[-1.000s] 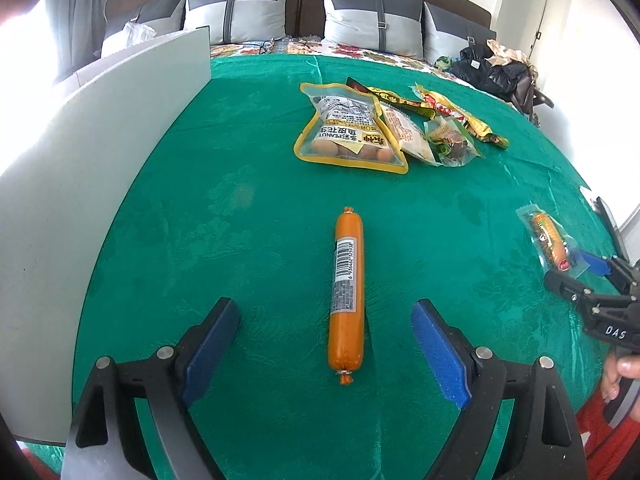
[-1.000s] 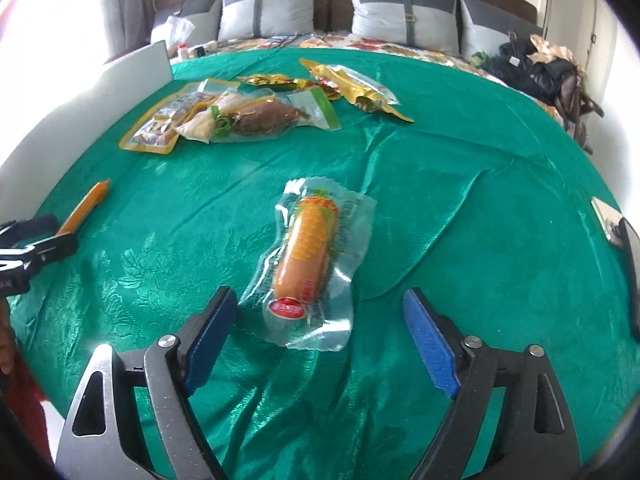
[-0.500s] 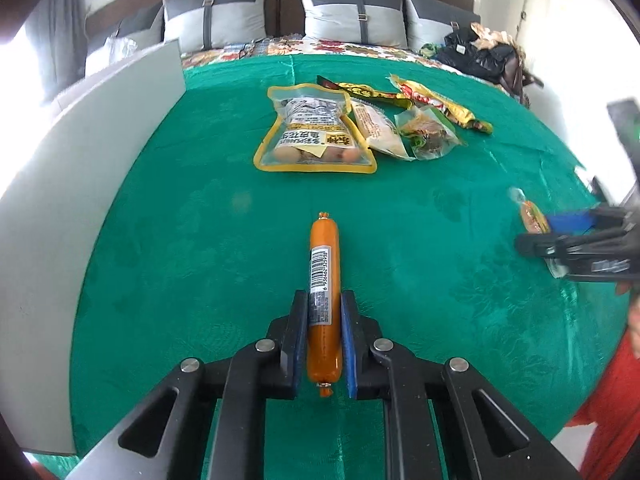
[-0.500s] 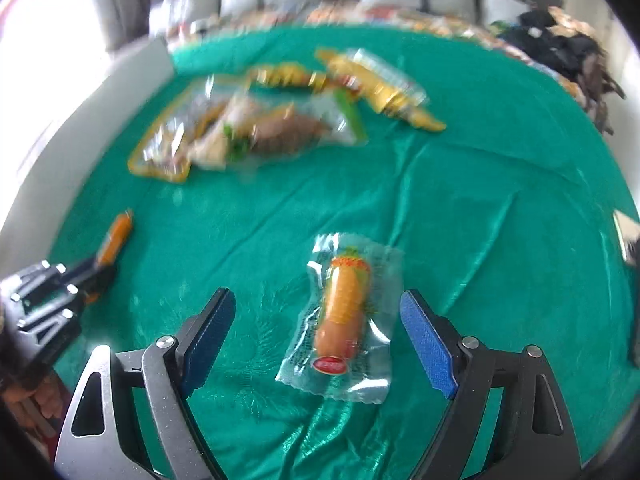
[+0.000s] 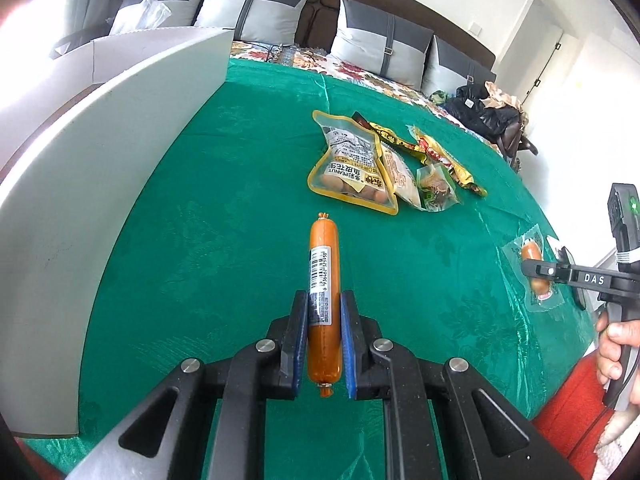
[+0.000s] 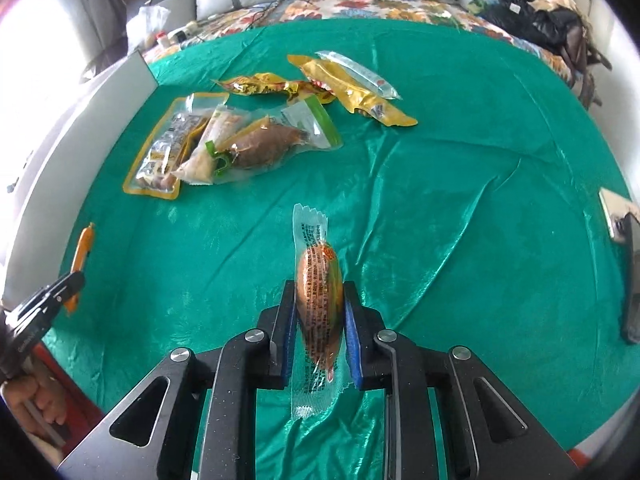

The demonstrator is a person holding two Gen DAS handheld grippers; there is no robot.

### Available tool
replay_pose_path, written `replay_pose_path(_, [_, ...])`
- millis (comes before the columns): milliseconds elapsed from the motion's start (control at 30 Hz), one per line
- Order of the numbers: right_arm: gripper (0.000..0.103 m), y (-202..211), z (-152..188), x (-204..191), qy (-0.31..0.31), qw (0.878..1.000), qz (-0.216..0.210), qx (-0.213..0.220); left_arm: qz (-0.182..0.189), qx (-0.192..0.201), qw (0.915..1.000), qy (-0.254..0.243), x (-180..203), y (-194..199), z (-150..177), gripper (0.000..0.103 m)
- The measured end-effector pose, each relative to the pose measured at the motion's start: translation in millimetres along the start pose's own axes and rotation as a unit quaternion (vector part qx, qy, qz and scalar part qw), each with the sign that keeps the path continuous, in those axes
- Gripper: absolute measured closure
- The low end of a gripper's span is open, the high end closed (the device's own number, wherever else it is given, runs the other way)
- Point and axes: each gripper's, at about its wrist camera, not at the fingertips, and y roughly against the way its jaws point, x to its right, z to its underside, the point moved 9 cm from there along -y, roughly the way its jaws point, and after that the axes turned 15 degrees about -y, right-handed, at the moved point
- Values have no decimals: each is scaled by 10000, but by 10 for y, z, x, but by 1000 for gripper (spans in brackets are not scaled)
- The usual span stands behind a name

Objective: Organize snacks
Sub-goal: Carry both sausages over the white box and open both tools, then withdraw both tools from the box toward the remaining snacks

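Orange sausage stick (image 5: 324,280) lengthwise along the left tool (image 5: 324,344) (far tip forward)

Each hand-held gripper (image 5: 324,344) is black, with blue pads (image 6: 353,350), silver screws and white "DAS" lettering

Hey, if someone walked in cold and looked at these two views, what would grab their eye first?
Probably the two catches: the left hand-held gripper is clamped on an orange sausage stick, and the right hand-held gripper pinches a sausage in a clear wrapper. Behind both, a heap of snack packets lies on the bright green cloth.
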Motion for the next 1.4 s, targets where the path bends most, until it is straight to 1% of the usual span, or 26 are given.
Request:
replay_pose_path(67, [81, 83, -54, -119, -212, 9992, -350, -5, 32, 132, 9999, 38, 1, 108, -60, 89])
replay_pose_path(133, [81, 160, -100, -303, -246, 9975, -659, -12, 62, 287, 9995, 134, -37, 253, -126, 89])
replay_pose_path(233, [81, 321, -142, -872, 13, 9931, -1176, 21, 48, 587, 9975, 394, -203, 543, -295, 89])
replay_pose_path(300, [81, 488, -137, -1409, 293, 9864, -1617, 54, -101, 772, 9953, 567, -410, 764, -411, 89])
replay_pose_path(400, [81, 716, -88, -2249, 769, 9719, -2224, 12, -466, 932, 9909, 848, -856, 1087, -513, 89])
replay_pose_path(467, [81, 828, 23, -2815, 1116, 9597, -2577, -115, -872, 950, 9868, 982, -1233, 1288, -520, 89])
replay_pose_path(567, [81, 860, 251, -3511, 1576, 9446, -2862, -305, -1392, 781, 9799, 1198, -1774, 1466, -415, 89])
replay_pose_path(633, [81, 811, 402, -3846, 1801, 9382, -2931, -382, -1701, 621, 9760, 1207, -2054, 1525, -305, 88])
replay_pose_path(667, [81, 775, 480, -4007, 1904, 9352, -2960, -405, -1833, 460, 9750, 1169, -2171, 1516, -237, 88])
replay_pose_path(700, [77, 726, 555, -4146, 1967, 9326, -2997, -425, -1959, 263, 9734, 1157, -2275, 1485, -166, 88])
replay_pose_path(733, [69, 668, 599, -4213, 1970, 9327, -2984, -471, -2096, 117, 9705, 1182, -2358, 1455, -90, 85])
replay_pose_path(800, [48, 555, 687, -4279, 1887, 9328, -3003, -636, -2221, -37, 9669, 1253, -2457, 1445, 39, 58])
replay_pose_path(833, [48, 559, 699, -4240, 1840, 9330, -3032, -609, -2274, -16, 9655, 1273, -2465, 1467, 92, 31])
replay_pose_path(867, [48, 588, 692, -4175, 1816, 9329, -3061, -544, -2374, 119, 9629, 1278, -2451, 1519, 120, 18])
replay_pose_path(900, [48, 628, 667, -4085, 1822, 9333, -3060, -452, -2448, 270, 9609, 1268, -2417, 1570, 115, 16])
replay_pose_path(933, [46, 672, 601, -3985, 1843, 9350, -3010, -353, -2452, 352, 9606, 1260, -2379, 1611, 107, 16])
replay_pose_path(967, [44, 683, 565, -3838, 1888, 9380, -2899, -215, -2401, 375, 9617, 1265, -2315, 1601, 99, 16])
replay_pose_path(1000, [39, 684, 474, -3723, 1910, 9408, -2799, -122, -2330, 395, 9633, 1270, -2249, 1591, 62, 16])
replay_pose_path(1033, [36, 664, 418, -3530, 1934, 9447, -2647, 4, -2243, 437, 9656, 1242, -2149, 1561, 13, 16])
replay_pose_path(1067, [35, 614, 362, -3283, 1956, 9500, -2431, 135, -2161, 486, 9683, 1155, -2013, 1527, -49, 16])
replay_pose_path(1133, [32, 450, 250, -2807, 1955, 9605, -1956, 318, -2001, 539, 9747, 836, -1682, 1444, -215, 16])
replay_pose_path(1200, [32, 232, 152, -2155, 1908, 9716, -1318, 464, -1804, 563, 9813, 376, -1255, 1321, -354, 15])
replay_pose_path(1233, [32, 128, 114, -1784, 1836, 9767, -991, 507, -1697, 558, 9838, 155, -1039, 1252, -406, 12])
replay_pose_path(1267, [32, 39, 85, -1459, 1743, 9806, -709, 541, -1579, 534, 9860, -57, -821, 1155, -442, 6])
replay_pose_path(1333, [32, -67, 35, -815, 1491, 9866, -218, 622, -1348, 429, 9891, -413, -418, 903, -474, 2])
replay_pose_path(1400, [32, -120, -7, -189, 1244, 9891, 240, 747, -1171, 164, 9910, -629, -111, 565, -421, 2])
